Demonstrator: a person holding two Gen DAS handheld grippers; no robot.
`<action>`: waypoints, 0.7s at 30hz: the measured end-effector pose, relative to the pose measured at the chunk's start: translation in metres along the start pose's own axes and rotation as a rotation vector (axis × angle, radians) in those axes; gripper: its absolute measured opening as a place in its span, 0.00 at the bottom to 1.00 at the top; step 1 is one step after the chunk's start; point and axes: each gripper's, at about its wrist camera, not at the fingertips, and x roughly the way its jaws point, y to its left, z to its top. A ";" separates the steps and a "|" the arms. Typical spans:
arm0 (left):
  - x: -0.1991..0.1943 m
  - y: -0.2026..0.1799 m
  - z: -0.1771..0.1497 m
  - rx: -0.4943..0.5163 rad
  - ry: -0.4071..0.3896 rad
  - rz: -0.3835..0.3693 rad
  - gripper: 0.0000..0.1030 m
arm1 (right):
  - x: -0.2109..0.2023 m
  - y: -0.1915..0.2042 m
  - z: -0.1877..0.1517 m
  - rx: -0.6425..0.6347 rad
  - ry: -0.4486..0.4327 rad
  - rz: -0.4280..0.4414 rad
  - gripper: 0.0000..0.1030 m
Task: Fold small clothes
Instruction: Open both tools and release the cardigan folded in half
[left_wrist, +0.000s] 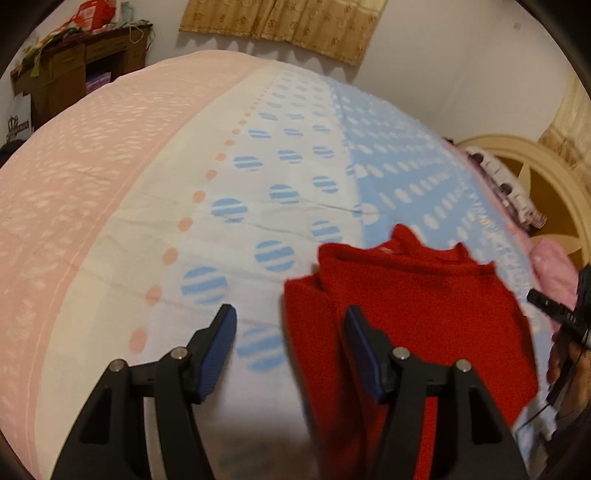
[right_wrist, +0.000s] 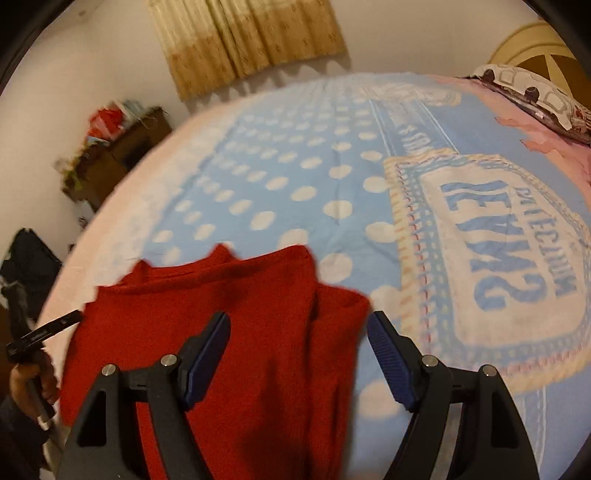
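left gripper (left_wrist: 290, 328): claw spread wide, holds nothing, over the left edge of the red top (left_wrist: 406, 314) | red top: lies near on the bed cover (left_wrist: 258, 184), sides look folded in, maybe one more fold left | right gripper (right_wrist: 299, 332): spread wide, empty, over the top's right edge

A polka-dot bedspread (left_wrist: 280, 162) covers the bed, with a curtain (right_wrist: 243, 40), wooden desk (left_wrist: 77, 70) and headboard (left_wrist: 546, 173) around.

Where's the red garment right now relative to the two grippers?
The red garment lies on the dotted bedspread between the two open grippers: ahead-right of the left gripper, ahead-left of the right gripper, neither holding it.
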 end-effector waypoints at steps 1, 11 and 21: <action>-0.008 -0.002 -0.004 0.008 -0.014 -0.010 0.62 | -0.008 0.007 -0.007 -0.017 -0.006 0.016 0.75; -0.033 -0.030 -0.059 0.129 -0.020 0.045 0.75 | -0.018 0.055 -0.087 -0.168 0.074 0.077 0.75; -0.026 -0.032 -0.090 0.131 -0.017 0.068 0.87 | -0.021 0.045 -0.109 -0.199 0.069 0.010 0.74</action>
